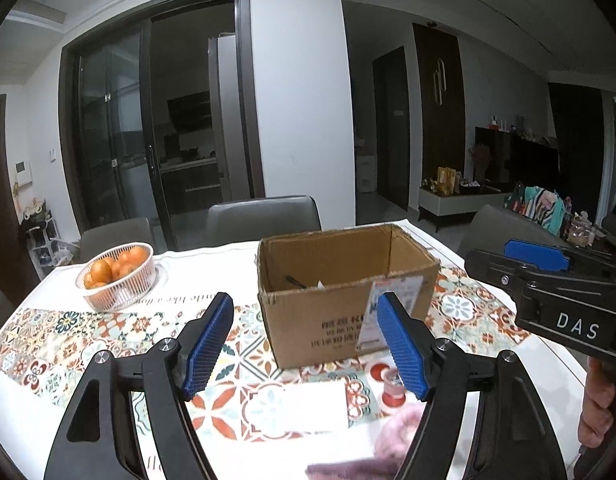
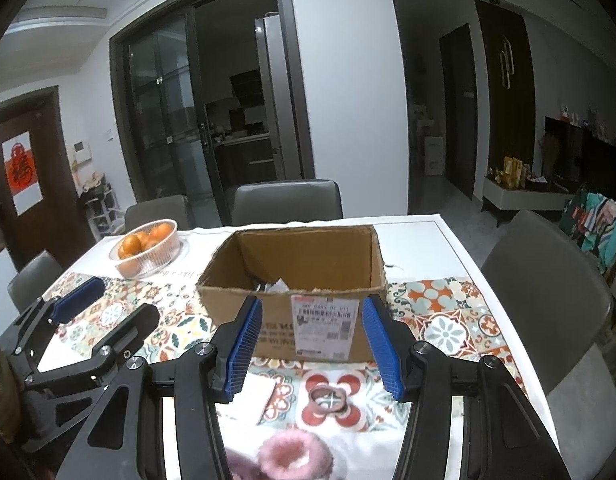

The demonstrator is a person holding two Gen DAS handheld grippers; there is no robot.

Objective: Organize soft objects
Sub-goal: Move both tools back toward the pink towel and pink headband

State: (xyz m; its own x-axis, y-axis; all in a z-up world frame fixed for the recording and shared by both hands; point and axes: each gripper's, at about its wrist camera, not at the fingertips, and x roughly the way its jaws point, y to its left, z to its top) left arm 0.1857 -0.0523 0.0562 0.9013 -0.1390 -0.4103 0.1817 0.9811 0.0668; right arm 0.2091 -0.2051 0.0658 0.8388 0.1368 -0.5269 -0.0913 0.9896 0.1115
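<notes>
**Left wrist view: both tongs hovering empty before the cardboard box**

Left wrist view is showing my left tongs [image 1: 306,344] standing wide, nothing lying between the blue pads. Beyond them the cardboard box [image 1: 340,300] is sitting open-topped on the patterned cloth of the desk [image 1: 36,396], its shipping label facing me. A fluffy pink soft object [image 1: 392,436] is lying on the desk near the bottom edge, just beside the right-hand finger, blurred and partly hidden. A white card [image 1: 308,406] is resting flat between the fingers, and a small red-capped bottle [image 1: 393,386] is standing just in front of the box. A white basket of oranges [image 1: 118,278] is sitting well apart to the left.

My right tongs [image 2: 312,344] are standing about half open in the right wrist view, also gripping nothing. The pink soft object is lying below them at the near edge of the desk, ring-shaped and blurred. A hand [image 1: 598,408] is holding the right tool's grip.
</notes>
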